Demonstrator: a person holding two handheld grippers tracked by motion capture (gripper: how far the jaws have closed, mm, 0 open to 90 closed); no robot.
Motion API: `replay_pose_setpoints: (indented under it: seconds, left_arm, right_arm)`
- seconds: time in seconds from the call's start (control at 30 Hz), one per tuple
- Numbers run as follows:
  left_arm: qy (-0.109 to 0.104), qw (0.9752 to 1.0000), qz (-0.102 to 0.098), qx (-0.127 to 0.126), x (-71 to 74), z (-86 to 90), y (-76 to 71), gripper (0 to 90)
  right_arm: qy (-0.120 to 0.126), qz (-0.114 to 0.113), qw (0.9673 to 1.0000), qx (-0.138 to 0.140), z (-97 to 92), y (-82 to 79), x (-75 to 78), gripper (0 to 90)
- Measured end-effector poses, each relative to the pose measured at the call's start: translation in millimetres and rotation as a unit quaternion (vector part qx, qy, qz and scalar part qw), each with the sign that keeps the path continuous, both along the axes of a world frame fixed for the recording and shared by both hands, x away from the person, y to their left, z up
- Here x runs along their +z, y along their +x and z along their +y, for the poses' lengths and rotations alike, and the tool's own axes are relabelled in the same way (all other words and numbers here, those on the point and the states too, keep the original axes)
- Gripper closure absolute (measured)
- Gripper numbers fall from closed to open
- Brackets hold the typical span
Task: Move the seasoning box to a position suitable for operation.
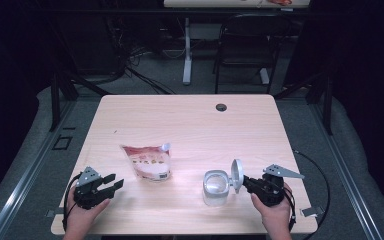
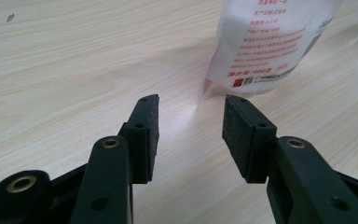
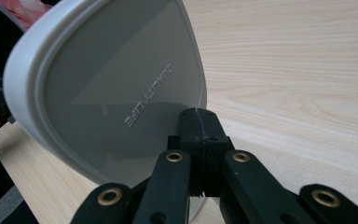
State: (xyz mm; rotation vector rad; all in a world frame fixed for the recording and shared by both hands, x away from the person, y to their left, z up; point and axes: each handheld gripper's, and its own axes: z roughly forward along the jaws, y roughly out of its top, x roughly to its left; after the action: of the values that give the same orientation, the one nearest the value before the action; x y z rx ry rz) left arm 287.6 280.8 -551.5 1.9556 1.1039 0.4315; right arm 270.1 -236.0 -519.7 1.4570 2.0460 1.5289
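A red and white stand-up pouch (image 1: pixel 147 161) with a corner spout stands on the wooden table (image 1: pixel 190 120), left of centre. My left gripper (image 1: pixel 115 182) rests near the front left edge, open with nothing between its pads. In the left gripper view it (image 2: pixel 191 105) points at the pouch (image 2: pixel 265 42), a little short of it. A clear jar (image 1: pixel 216 187) sits uncovered at the front right. My right gripper (image 1: pixel 247 182) is shut on the rim of the jar's grey lid (image 1: pixel 236 175), holding it on edge beside the jar. In the right gripper view the lid (image 3: pixel 112 93) stands just left of the shut gripper (image 3: pixel 198 114).
A round cable hole (image 1: pixel 221 107) lies near the table's far edge. Beyond the table stand a black chair (image 1: pixel 247 45) and another table's white leg (image 1: pixel 187 50). Bare wood stretches between the pouch and the jar.
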Motion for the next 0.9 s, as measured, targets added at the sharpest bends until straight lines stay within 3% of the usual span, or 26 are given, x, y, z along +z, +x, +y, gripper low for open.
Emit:
replay_pose_setpoints:
  seconds: [0.4,0.77,0.9]
  left_arm:
    - [0.000,1.0000,-0.001,-0.001,0.4,1.0,-0.3,56.2]
    - [-0.002,1.0000,0.000,-0.002,0.2,0.8,-0.2,56.0]
    - [-0.002,1.0000,0.000,-0.004,0.4,0.9,-0.5,56.0]
  right_arm:
    - [-0.013,-0.008,0.9998,-0.011,-4.5,-2.6,-2.9,86.5]
    - [-0.029,-0.021,0.9992,-0.016,-11.2,-6.5,-5.9,73.5]
    - [-0.049,-0.025,0.9984,-0.016,-13.6,-8.9,-7.0,66.3]
